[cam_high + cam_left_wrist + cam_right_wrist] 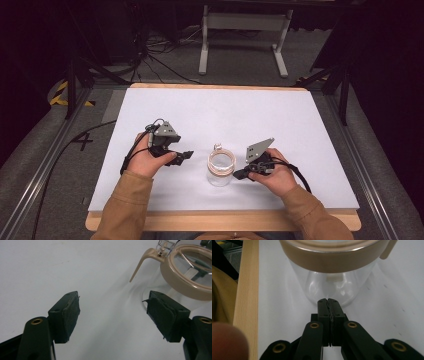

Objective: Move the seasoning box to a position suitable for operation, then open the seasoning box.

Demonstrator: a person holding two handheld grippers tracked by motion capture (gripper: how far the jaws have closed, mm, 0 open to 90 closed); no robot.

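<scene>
A clear glass jar [220,169] with a tan lid ring stands upright on the white table near its front middle. In the left gripper view the jar [186,277] sits at the upper right, its tan latch arm [140,263] sticking out toward the left. My left gripper [186,156] rests left of the jar, open, with bare table between its pads [113,315]. My right gripper [239,174] lies just right of the jar, shut with nothing in it. In the right gripper view its tips [328,302] sit close to the base of the jar [329,282].
The white sheet [220,115] covers a wooden table; its front wooden edge [220,220] lies close to the jar. A white stand [245,35] and cables lie on the floor beyond the table. Tan sleeves enter from the bottom.
</scene>
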